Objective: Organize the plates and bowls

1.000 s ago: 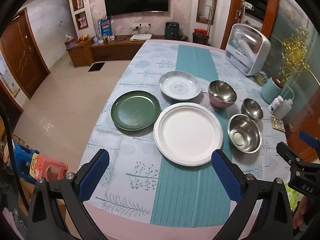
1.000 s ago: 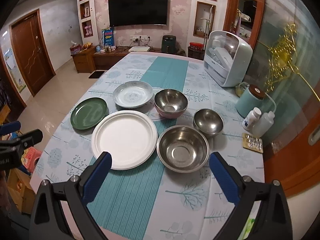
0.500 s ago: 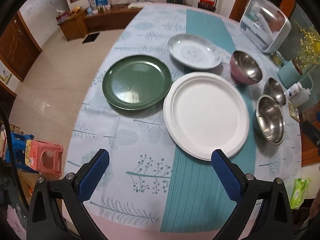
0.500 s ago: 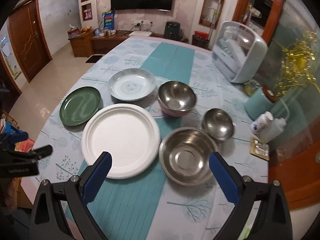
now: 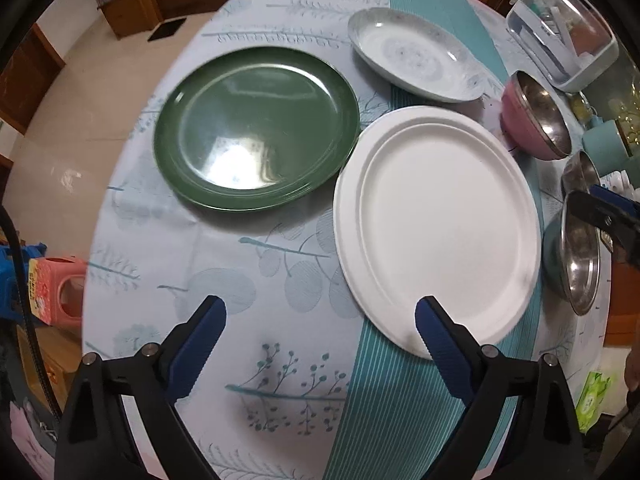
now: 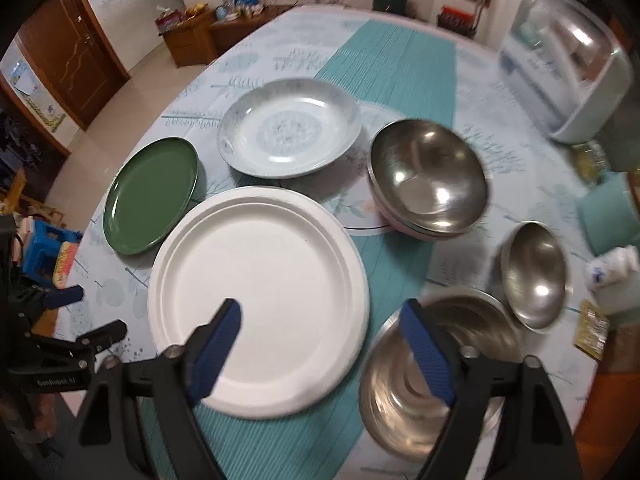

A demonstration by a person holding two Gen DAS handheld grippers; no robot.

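A green plate (image 5: 256, 128) (image 6: 150, 196), a big white plate (image 5: 436, 232) (image 6: 260, 276) and a pale patterned plate (image 5: 412, 56) (image 6: 288, 132) lie on the table. To their right are a pink-sided steel bowl (image 6: 430, 176), a small steel bowl (image 6: 534, 274) and a large steel bowl (image 6: 432, 364). My left gripper (image 5: 318, 312) hovers over the cloth at the white plate's near-left rim, jaws closing slightly, pads touching nothing. My right gripper (image 6: 320, 312) hangs over the gap between white plate and large bowl, jaws closing, nothing pressed.
A lidded dish box (image 6: 560, 76) stands at the far right of the table (image 5: 200, 248). A teal canister (image 6: 604, 216), white bottles (image 6: 612, 272) and a blister pack (image 6: 592, 328) line the right edge. Plastic stools (image 5: 56, 292) stand on the floor to the left.
Both grippers have dropped toward the table and tipped downward, so the plates and bowls look much larger. The right jaws have narrowed clearly, the left only a little.
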